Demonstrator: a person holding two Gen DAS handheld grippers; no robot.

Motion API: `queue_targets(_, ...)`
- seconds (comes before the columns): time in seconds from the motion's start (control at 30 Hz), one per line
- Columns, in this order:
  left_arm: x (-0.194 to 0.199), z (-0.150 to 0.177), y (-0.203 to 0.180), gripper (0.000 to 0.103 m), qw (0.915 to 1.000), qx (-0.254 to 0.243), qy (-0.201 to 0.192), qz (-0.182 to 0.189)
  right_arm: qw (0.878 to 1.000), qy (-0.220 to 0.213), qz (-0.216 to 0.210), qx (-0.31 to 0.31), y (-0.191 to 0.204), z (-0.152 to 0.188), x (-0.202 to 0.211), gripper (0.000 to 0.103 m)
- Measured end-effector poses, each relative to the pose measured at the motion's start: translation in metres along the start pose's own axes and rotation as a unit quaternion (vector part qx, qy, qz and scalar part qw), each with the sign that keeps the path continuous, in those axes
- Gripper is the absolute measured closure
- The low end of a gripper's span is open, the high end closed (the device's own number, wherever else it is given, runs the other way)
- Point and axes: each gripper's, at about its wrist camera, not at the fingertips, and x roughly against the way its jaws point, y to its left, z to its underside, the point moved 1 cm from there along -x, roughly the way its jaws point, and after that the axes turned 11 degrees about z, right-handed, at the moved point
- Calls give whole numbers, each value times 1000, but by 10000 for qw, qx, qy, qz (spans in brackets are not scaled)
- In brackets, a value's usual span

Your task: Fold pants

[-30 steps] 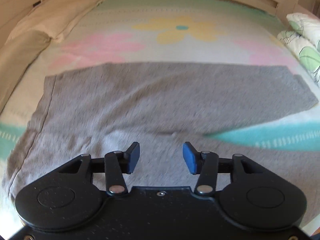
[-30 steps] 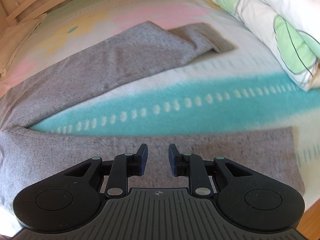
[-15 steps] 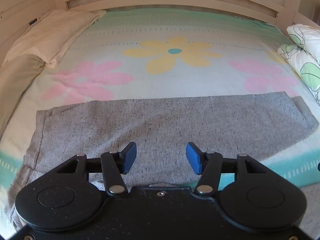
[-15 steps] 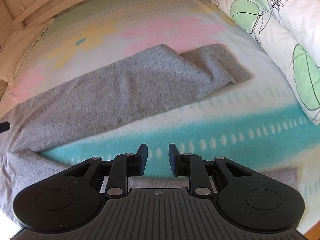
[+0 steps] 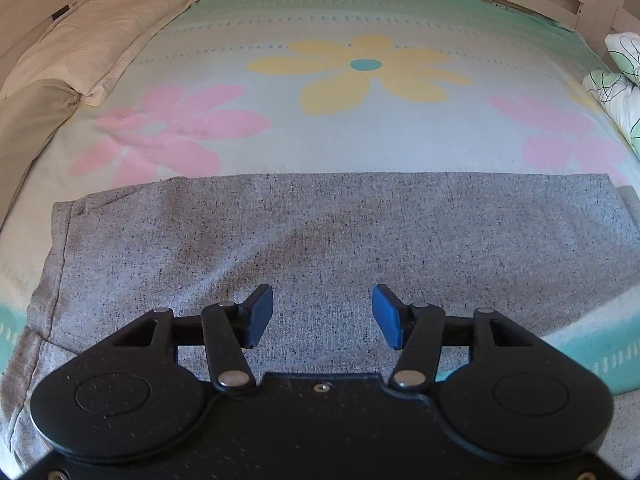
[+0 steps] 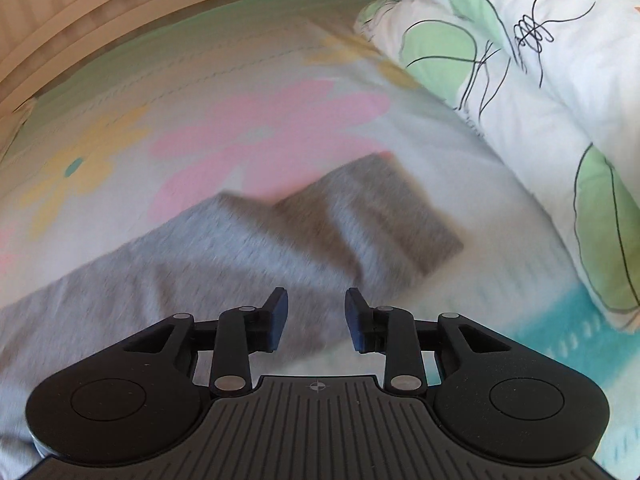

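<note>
The heathered grey knit pants (image 5: 340, 232) lie spread flat across the flower-printed bed blanket (image 5: 360, 128), so the left hand-held gripper (image 5: 322, 316) hovers spread and empty above them, while the right hand-held gripper (image 6: 316, 319), jaws opening on nothing, heads for the leg cuff (image 6: 400, 216).

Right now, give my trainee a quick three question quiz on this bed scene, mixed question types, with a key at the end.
1. True or false: the left gripper has the gray pants clamped between its jaws.
2. In the left wrist view, which colour is the flower printed on the blanket just beyond the pants? A yellow, B purple, C red.
3. Fill in: in the right wrist view, the end of the pant leg lies folded back beside the white and green ____.

Key: 1 false; 2 A; 3 quilt.
</note>
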Motion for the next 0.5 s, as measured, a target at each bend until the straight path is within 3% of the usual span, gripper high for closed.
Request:
queue_targets(0.3,-6,-5,-1,42,9999,97,-62,-38,9989,-53,339,-307,20,-56,-51,71)
queue_targets(0.5,-2,-6,-4,42,9998,64,-179,-67,9986,18,478,-234,44,-70,-84,71)
